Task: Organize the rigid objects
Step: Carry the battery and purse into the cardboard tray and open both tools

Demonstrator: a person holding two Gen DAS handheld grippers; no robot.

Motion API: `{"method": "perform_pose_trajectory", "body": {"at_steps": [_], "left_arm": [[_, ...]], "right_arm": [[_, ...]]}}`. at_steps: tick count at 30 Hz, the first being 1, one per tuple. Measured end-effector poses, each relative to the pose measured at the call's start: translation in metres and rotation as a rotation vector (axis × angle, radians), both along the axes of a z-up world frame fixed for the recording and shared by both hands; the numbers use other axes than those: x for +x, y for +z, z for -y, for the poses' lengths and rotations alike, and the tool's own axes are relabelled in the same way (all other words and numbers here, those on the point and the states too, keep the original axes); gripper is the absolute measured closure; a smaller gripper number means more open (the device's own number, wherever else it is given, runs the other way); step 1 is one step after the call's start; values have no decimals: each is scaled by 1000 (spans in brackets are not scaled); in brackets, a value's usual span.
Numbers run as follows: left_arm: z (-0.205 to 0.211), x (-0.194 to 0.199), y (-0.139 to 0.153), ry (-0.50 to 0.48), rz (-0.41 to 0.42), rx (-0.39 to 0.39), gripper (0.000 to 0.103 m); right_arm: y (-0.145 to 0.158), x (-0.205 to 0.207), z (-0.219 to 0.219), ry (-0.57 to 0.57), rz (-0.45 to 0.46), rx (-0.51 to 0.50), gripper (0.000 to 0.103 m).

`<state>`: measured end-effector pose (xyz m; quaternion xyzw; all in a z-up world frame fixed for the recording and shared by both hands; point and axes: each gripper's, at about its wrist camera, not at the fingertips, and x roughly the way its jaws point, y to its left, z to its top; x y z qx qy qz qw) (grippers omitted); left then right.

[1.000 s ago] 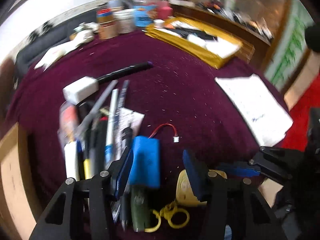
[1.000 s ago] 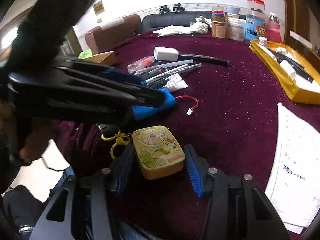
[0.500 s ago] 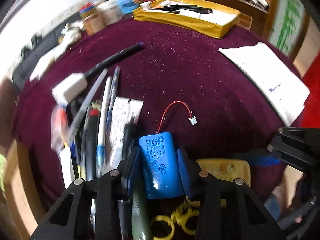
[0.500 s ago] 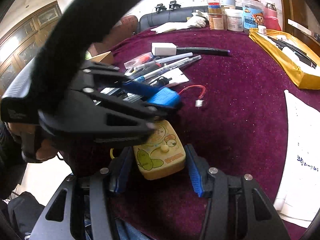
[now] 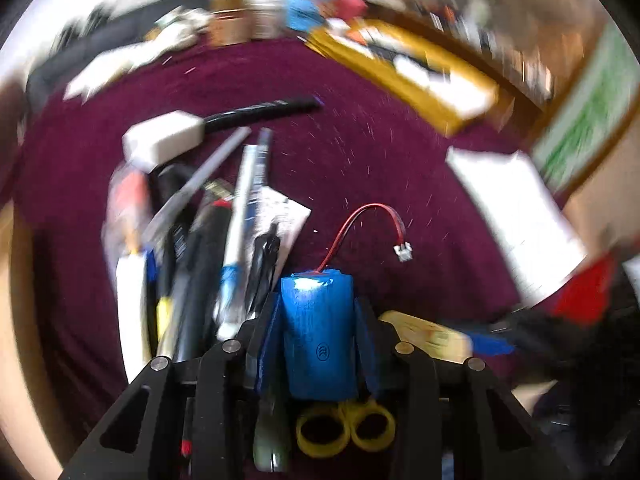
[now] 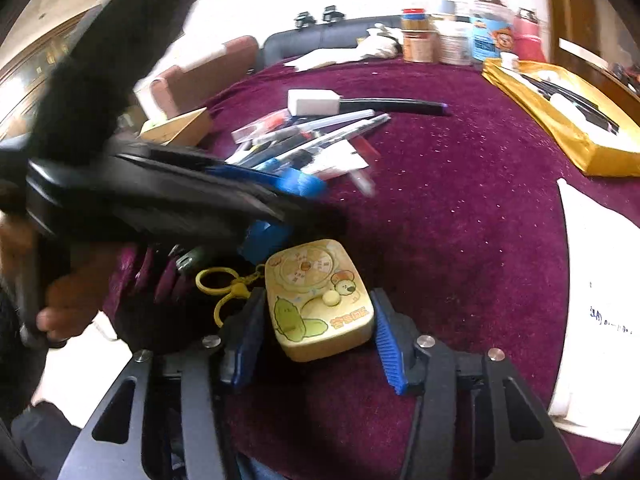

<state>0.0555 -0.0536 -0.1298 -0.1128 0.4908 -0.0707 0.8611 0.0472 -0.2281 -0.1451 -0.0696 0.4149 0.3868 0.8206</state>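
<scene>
Left wrist view: my left jaws are closing on the blue battery pack, and both blue pads already sit against its sides. Its red wire curves up over the purple counter to a small white plug. Just left of the pack lies a heap of pens, with a printed slip under some of them. Beyond the heap, a white block touches the end of a black marker. Yellow rings show below the pack, between my fingers. Frame is blurred; far objects cannot be read.

Right wrist view: my right jaws stand around the yellow cartoon box, which rests on the counter. The left pad lies close along its side, while a small gap shows at the right pad, so I do not count it as gripped. A yellow clasp hangs off the box's left edge. The left tool crosses the picture above the box, carried by a hand. A gold tray holding dark and white items sits far right, and white paper lies near the right edge. Jars stand at the back.
</scene>
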Motion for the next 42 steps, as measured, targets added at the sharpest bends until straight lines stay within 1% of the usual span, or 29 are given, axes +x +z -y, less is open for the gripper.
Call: {"method": "perform_pose_trajectory", "body": {"at_steps": [1, 3, 5, 8, 10, 12, 15, 18, 20, 22, 25, 27, 29, 32, 34, 36, 39, 40, 42], "left_arm": [[-10, -8, 5, 27, 13, -48, 67], [-29, -32, 17, 68, 44, -104, 68], [-42, -55, 30, 96, 77, -131, 69], [-65, -86, 52, 157, 123, -162, 69], [-80, -102, 65, 199, 145, -172, 69], [-95, -115, 73, 233, 155, -162, 69], [-120, -136, 81, 292, 147, -148, 69], [-145, -161, 89, 356, 126, -117, 69], [-158, -174, 91, 386, 117, -104, 69], [-174, -186, 89, 428, 93, -81, 69], [-198, -197, 78, 492, 42, -45, 69], [-213, -198, 65, 516, -11, -29, 69], [-222, -196, 52, 520, -52, -7, 69], [-230, -189, 34, 512, -115, 13, 69], [-233, -184, 27, 508, -136, 19, 69], [-234, -184, 27, 511, -128, 14, 69], [-233, -175, 25, 519, -127, 43, 69], [-234, -172, 25, 514, -130, 49, 69], [-234, -161, 23, 509, -142, 79, 69]], "right_arm": [[1, 1, 0, -14, -4, 6, 54], [2, 6, 2, -34, -24, 29, 55], [8, 7, 5, -54, -37, 69, 56], [26, 3, 8, -70, -15, 127, 57], [35, 0, 5, -97, 19, 129, 57], [39, -1, 3, -112, 31, 142, 57], [50, -8, -3, -109, 48, 182, 58], [67, -24, -17, -56, 74, 233, 58], [82, -38, -38, 15, 83, 264, 58], [94, -53, -62, 84, 99, 269, 58], [105, -76, -115, 208, 94, 273, 58], [102, -89, -146, 254, 101, 253, 58], [93, -99, -176, 297, 101, 228, 58], [67, -108, -218, 343, 91, 155, 58], [46, -107, -239, 348, 85, 102, 58], [34, -108, -247, 340, 87, 69, 58], [19, -107, -249, 332, 75, 27, 57], [19, -110, -247, 334, 99, 12, 57], [19, -115, -244, 366, 99, -12, 57]]}}
